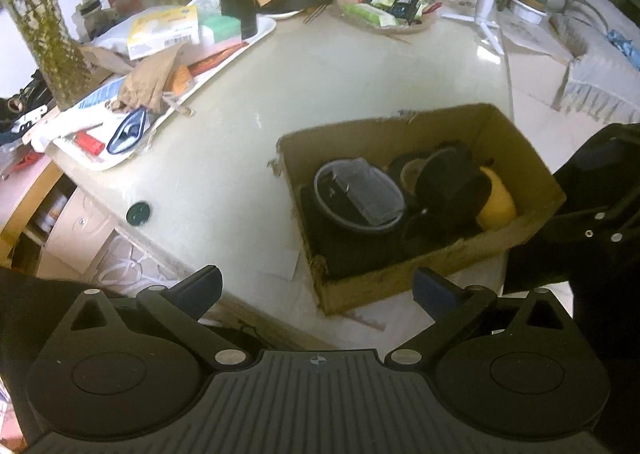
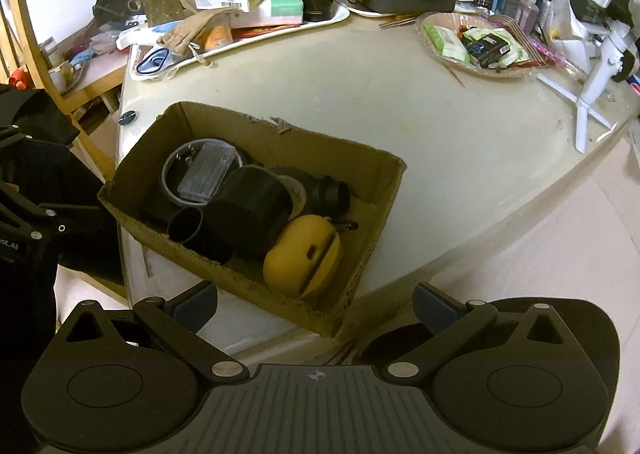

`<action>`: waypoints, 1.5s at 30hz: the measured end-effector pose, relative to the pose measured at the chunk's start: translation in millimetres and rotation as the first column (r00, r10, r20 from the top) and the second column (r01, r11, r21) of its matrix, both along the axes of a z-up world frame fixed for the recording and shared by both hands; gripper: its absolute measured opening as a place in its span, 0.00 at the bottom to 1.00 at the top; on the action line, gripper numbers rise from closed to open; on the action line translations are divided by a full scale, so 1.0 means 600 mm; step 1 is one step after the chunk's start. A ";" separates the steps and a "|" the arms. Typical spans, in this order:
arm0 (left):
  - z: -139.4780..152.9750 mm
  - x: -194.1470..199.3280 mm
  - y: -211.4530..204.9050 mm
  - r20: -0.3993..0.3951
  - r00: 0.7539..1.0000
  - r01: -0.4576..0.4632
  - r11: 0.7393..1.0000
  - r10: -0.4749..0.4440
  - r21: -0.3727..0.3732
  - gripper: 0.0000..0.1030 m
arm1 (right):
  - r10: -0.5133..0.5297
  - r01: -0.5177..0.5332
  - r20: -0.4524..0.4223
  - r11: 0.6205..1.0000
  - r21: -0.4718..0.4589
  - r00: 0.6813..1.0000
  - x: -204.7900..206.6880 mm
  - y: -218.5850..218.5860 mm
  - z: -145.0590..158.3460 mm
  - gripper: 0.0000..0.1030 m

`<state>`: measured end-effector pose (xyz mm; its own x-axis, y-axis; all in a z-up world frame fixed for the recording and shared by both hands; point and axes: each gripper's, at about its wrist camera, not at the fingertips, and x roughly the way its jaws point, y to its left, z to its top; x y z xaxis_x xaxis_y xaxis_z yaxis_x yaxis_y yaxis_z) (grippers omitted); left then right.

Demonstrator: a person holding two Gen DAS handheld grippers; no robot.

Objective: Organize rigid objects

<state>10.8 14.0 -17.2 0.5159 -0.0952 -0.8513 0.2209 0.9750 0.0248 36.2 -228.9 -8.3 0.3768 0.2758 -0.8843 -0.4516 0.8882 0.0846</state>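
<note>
Two claws stood with jaws spread wide, gripping and touching nothing. The left gripper (image 1: 316,290) hovered above the near edge of the pale round table (image 1: 224,158), just before the open brown cardboard box (image 1: 532,174). Inside the box lay a grey-rimmed round black container (image 2: 176,178), a black faceted block (image 2: 252,202), and a yellow rounded case (image 2: 300,258). The right gripper (image 2: 314,302) hung over the box's near corner.

Cardboard box (image 2: 372,190) on table (image 2: 440,126) near its edge, tray (image 2: 336,19) behind, case (image 2: 302,254) inside box
</note>
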 end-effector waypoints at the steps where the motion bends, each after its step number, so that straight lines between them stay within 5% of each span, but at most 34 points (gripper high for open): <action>1: -0.002 -0.003 0.001 0.005 1.000 -0.004 1.000 0.004 0.001 1.00 | 0.002 -0.002 0.001 1.000 0.001 1.000 -0.002 0.000 -0.002 1.00; 12: -0.018 -0.015 -0.001 0.029 0.999 -0.018 0.999 0.017 0.047 1.00 | -0.010 0.010 -0.013 1.000 -0.014 1.000 -0.008 -0.005 -0.026 1.00; 45: -0.021 -0.016 0.007 0.014 0.999 -0.032 0.999 0.032 0.013 1.00 | -0.013 0.013 -0.006 0.999 -0.042 1.000 -0.011 -0.004 -0.033 1.00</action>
<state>0.9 18.4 -29.5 0.5304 -0.0671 -0.8451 0.1889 0.9811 0.0406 29.8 -231.4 -28.0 0.3748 0.2337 -0.8972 -0.4397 0.8968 0.0499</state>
